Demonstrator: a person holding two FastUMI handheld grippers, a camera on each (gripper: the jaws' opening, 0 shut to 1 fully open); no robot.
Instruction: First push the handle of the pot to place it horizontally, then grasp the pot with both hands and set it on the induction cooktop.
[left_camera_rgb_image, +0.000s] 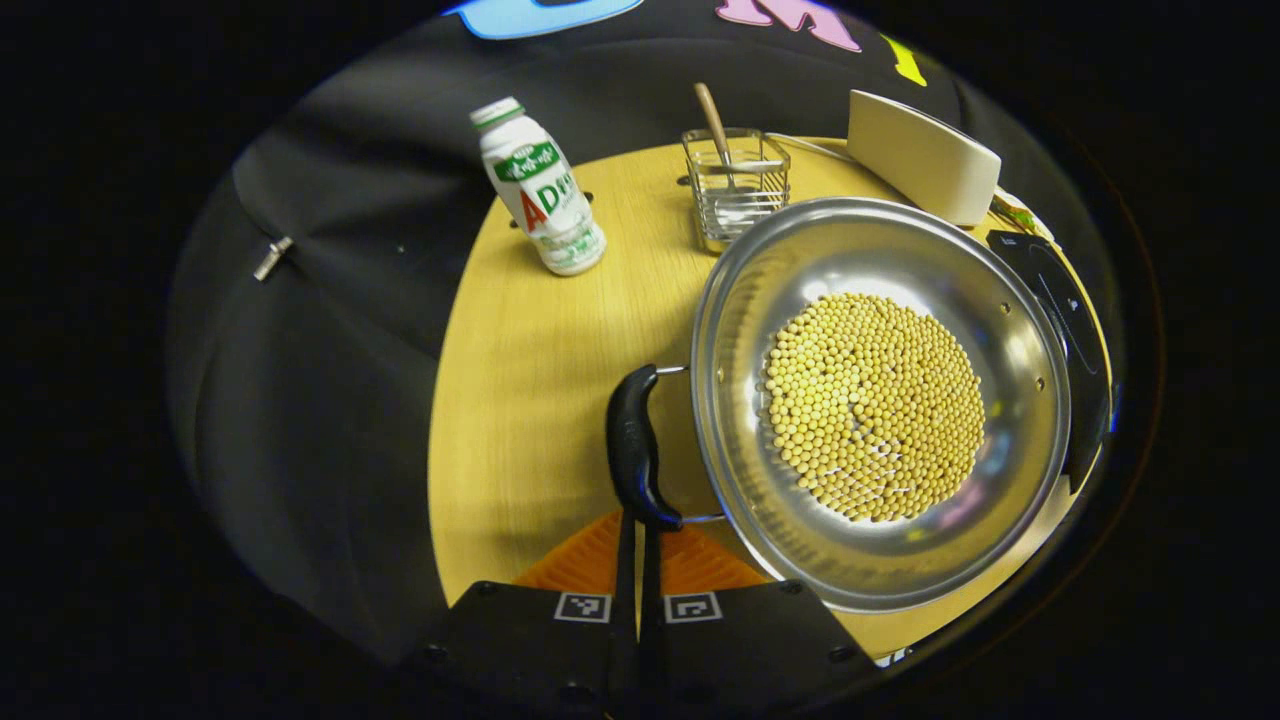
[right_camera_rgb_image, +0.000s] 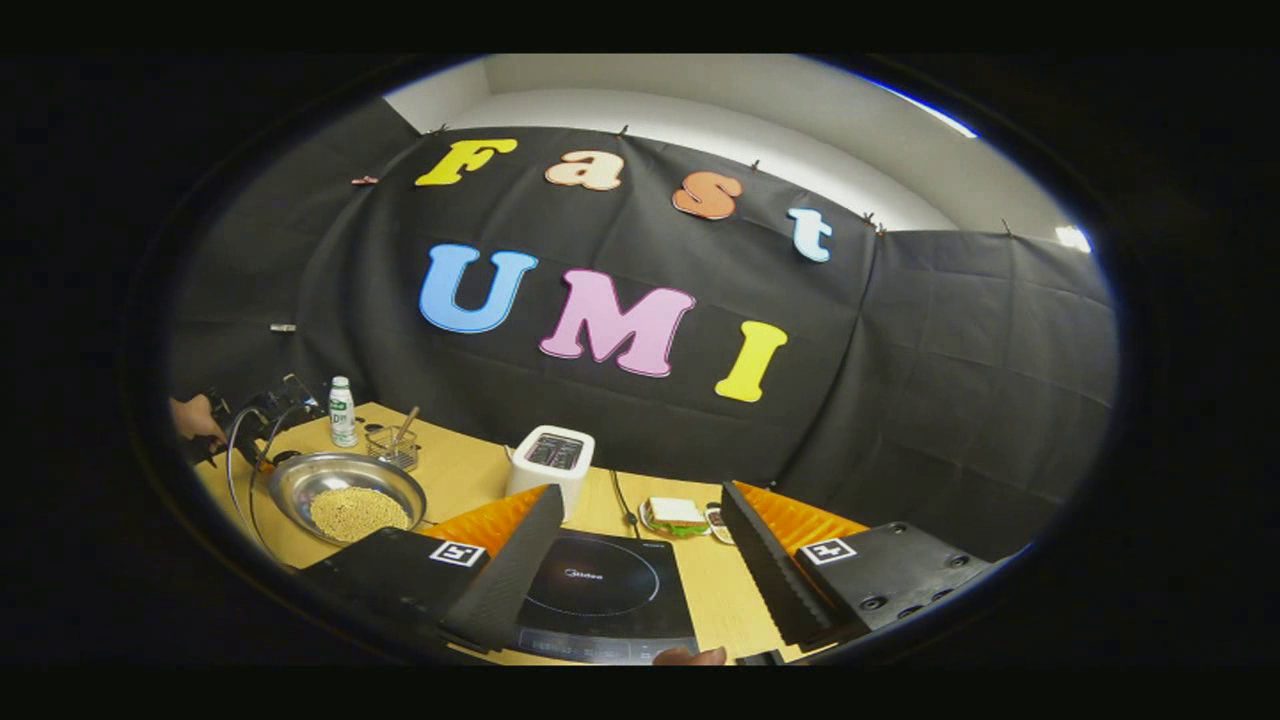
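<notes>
Beside the pot, the left gripper touches its handle with jaws pressed together, while the right gripper hangs spread above the cooktop.

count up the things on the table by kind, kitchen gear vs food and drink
Kitchen gear: 4 - pot, induction cooktop, toaster, wire basket
Food and drink: 2 - bottle, sandwich
Total: 6, counting the beans as part of the pot and the wooden-handled utensil as part of the basket; a small item beside the sandwich is too small to tell.
</notes>
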